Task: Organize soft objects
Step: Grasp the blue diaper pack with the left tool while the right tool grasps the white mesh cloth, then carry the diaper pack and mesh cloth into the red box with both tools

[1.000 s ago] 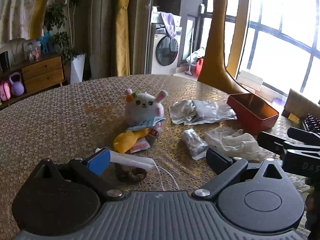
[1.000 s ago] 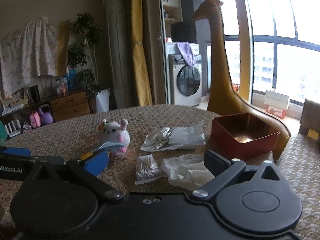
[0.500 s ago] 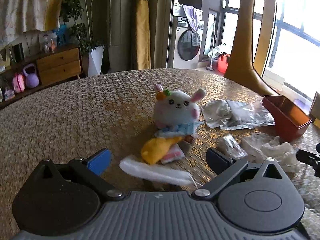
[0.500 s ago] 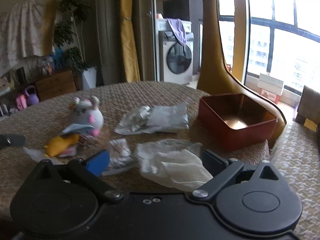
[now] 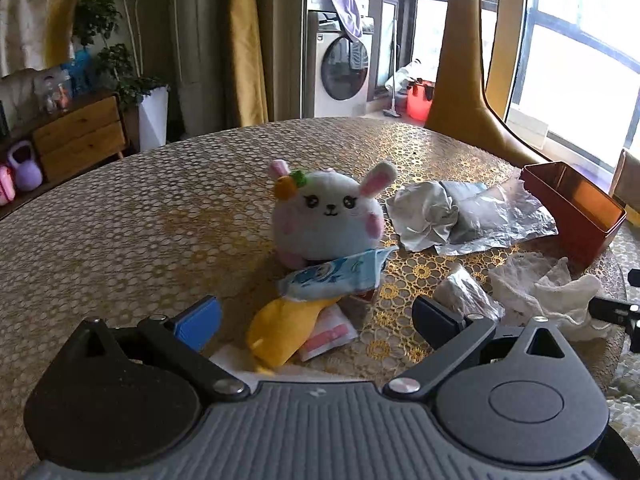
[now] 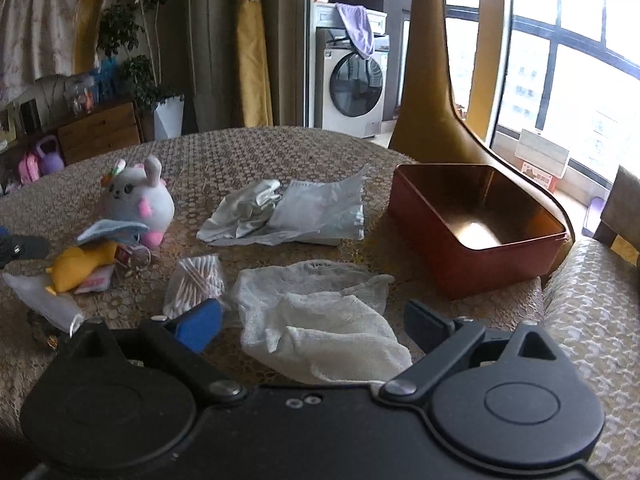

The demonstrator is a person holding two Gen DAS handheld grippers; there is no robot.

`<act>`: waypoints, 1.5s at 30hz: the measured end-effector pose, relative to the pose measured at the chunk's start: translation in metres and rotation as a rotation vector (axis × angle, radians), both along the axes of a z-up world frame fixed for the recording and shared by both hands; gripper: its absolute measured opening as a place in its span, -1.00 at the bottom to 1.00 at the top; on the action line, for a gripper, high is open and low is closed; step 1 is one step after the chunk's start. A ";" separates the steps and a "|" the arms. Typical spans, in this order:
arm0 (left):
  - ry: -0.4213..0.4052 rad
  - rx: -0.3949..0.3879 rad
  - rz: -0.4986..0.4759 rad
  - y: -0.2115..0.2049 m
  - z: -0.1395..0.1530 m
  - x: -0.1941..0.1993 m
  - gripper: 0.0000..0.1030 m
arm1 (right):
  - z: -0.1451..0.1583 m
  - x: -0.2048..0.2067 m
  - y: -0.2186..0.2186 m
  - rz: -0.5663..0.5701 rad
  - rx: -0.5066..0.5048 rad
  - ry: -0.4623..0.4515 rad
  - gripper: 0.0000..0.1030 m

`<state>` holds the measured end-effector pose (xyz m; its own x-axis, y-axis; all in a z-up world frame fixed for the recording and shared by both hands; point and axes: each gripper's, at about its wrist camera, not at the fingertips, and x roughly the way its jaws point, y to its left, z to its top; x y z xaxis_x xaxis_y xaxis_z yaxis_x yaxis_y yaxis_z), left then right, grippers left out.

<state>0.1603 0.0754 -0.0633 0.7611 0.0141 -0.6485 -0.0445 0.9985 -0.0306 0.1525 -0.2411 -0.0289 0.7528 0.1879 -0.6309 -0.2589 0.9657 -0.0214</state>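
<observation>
lies crumpled on the counter [image 6: 280,152]: a white gauze cloth [image 6: 320,320], right in front of the right gripper [image 6: 312,322], between its two fingers in that view, though contact cannot be told. looks light, limp and loosely woven, likely to sag and trail when lifted, so best pinched at a raised fold near the middle rather than at a thin edge. nothing fragile about it, little risk of slipping.

just left of it, a small clear bag of cotton swabs [image 6: 198,284], crinkly and probably slick. further back, a flat silver foil pouch [image 6: 288,216]. to the right, an open red tin [image 6: 476,224], empty, the likely home for the soft things.

over on the left, a round plush bunny [image 5: 326,216] sits upright, squashy and easy to take across the body. leaning against its front, a blue wrapper [image 5: 336,276], then a yellow soft toy [image 5: 288,328] over a pink-and-white sachet [image 5: 328,336].

left gripper [image 5: 316,318] held low and level toward the yellow toy, fingers spread wide, nothing between them. right gripper likewise low and level, fingers wide apart, holding nothing.
</observation>
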 end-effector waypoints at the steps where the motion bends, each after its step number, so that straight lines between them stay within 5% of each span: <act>1: 0.001 -0.003 -0.008 -0.002 -0.001 0.004 0.99 | -0.001 0.002 0.001 0.004 -0.003 0.006 0.89; 5: 0.010 0.051 -0.043 -0.012 -0.005 0.021 0.99 | -0.009 0.010 0.009 0.022 -0.028 0.031 0.89; 15: 0.033 0.044 -0.051 -0.015 -0.022 0.051 0.97 | -0.034 0.037 0.012 0.004 -0.092 0.092 0.89; 19: 0.048 0.031 -0.059 -0.013 -0.026 0.061 0.72 | -0.043 0.045 0.009 -0.009 -0.082 0.129 0.88; 28: 0.099 0.008 -0.022 0.001 -0.033 0.078 -0.10 | -0.050 0.051 0.007 -0.009 -0.039 0.183 0.46; 34: 0.092 -0.045 0.003 0.017 -0.028 0.076 -0.60 | -0.046 0.048 0.004 -0.019 -0.007 0.179 -0.02; 41: 0.079 -0.044 0.034 0.027 -0.019 0.073 -0.80 | -0.042 0.043 -0.001 -0.010 0.029 0.172 -0.71; 45: 0.052 -0.035 0.042 0.031 -0.010 0.067 -0.82 | -0.034 0.038 -0.004 -0.002 0.052 0.142 -0.80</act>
<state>0.2276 0.1068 -0.0731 0.7254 0.0217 -0.6879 -0.0888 0.9941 -0.0623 0.1909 -0.2454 -0.0631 0.6573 0.2219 -0.7202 -0.2538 0.9650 0.0657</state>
